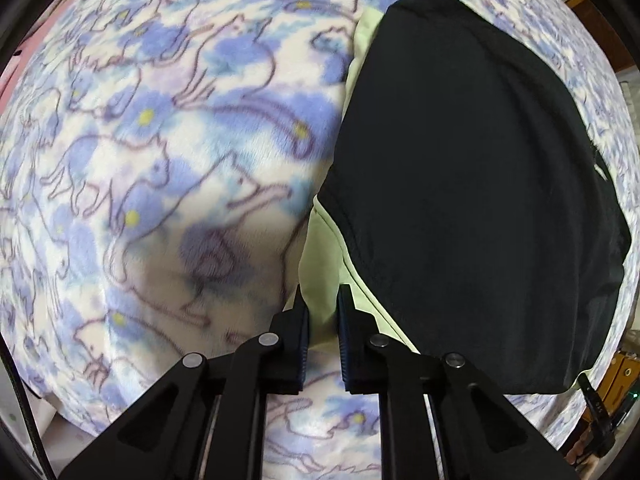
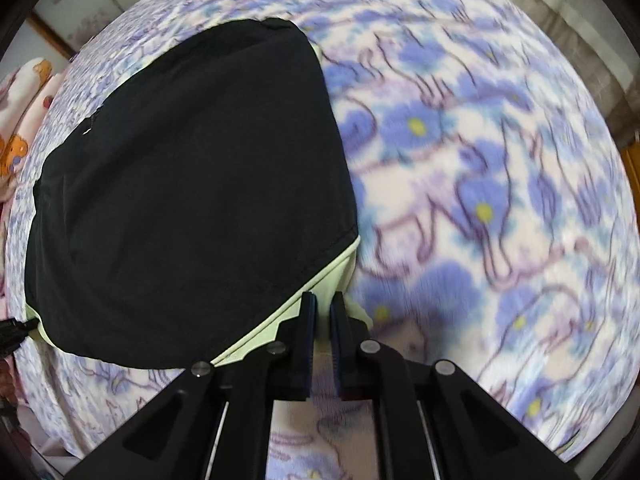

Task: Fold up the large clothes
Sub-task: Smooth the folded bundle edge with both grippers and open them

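A black garment [image 1: 472, 184] with pale green trim [image 1: 320, 252] lies folded on a blue flower-print fleece blanket [image 1: 160, 160]. My left gripper [image 1: 323, 300] is shut on the green trim at the garment's near left corner. In the right wrist view the same garment [image 2: 192, 184] fills the left half, and my right gripper [image 2: 323, 304] is shut on the green trim [image 2: 336, 276] at its near right corner. The garment's far edge reaches toward the back of the blanket.
The blanket [image 2: 480, 180] covers the whole bed surface. A pink patterned cloth [image 2: 24, 112] lies beyond the bed's left side. A wooden door frame [image 2: 52, 36] and a wall stand behind. Yellow-brown objects [image 1: 620, 376] sit past the right edge.
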Available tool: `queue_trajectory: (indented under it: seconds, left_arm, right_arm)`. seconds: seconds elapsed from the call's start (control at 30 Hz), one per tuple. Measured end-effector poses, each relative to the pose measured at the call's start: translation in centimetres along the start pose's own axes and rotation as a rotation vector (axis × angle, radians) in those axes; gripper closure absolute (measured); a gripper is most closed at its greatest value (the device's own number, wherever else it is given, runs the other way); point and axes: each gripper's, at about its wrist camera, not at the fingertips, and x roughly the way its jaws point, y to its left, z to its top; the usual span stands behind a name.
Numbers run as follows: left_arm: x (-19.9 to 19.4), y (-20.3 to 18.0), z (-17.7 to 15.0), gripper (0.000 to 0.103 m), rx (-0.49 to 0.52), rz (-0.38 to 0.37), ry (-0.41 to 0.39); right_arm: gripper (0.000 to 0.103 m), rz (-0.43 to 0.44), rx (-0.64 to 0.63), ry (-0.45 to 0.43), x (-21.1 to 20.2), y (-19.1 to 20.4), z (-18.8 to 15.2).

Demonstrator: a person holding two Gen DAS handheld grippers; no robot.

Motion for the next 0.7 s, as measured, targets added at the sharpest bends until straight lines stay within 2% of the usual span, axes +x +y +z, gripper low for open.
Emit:
queue_trajectory:
  seconds: [0.2,0.37,0.47,0.5,0.53,0.57,0.6,0.63,0.7]
  left_arm:
    - [1.2,-0.1,-2.5,0.093,0.014,0.041,-0.001]
    - [0.4,-0.3,-4.2,0.088,-0.005,0.061,-0.096]
    - [-1.3,-1.0,-5.8,0.075,0.008,0.085,-0.186]
    - [-1.9,-1.2,-6.3,0.066,0.009,0.095,-0.211]
    - [-2.7,-1.4,-7.0,0.059,0.004,0.093,-0.244]
    - [-3.3,-1.5,-7.5,0.057,-0.001,0.085,-0.271]
    - [-4.0,-1.6,-8.2,0.056,-0.01,0.075,-0.303]
    - [-4.7,-1.8,-9.0,0.056,-0.02,0.062,-0.334]
    - [-5.6,-2.4,-9.8,0.055,-0.024,0.022,-0.357]
  right_arm:
    - [0.097,-0.005,-0.017,0.012,0.5,-0.4,-1.2]
    - [0.093,-0.042,-0.048,-0.017,0.5,1.0,-1.1]
    - [0.092,-0.071,-0.07,-0.09,-0.8,1.9,-1.7]
    - [0.089,-0.065,-0.062,-0.115,-1.3,2.0,-2.0]
    - [0.082,-0.045,-0.052,-0.138,-1.9,1.9,-2.3]
    - [0.071,-0.019,-0.041,-0.166,-2.5,1.9,-2.6]
    - [0.066,0.011,-0.03,-0.199,-3.1,2.0,-3.0]
    - [0.062,0.034,-0.026,-0.233,-3.9,2.1,-3.3]
    - [0.062,0.063,-0.039,-0.287,-4.9,2.7,-4.2]
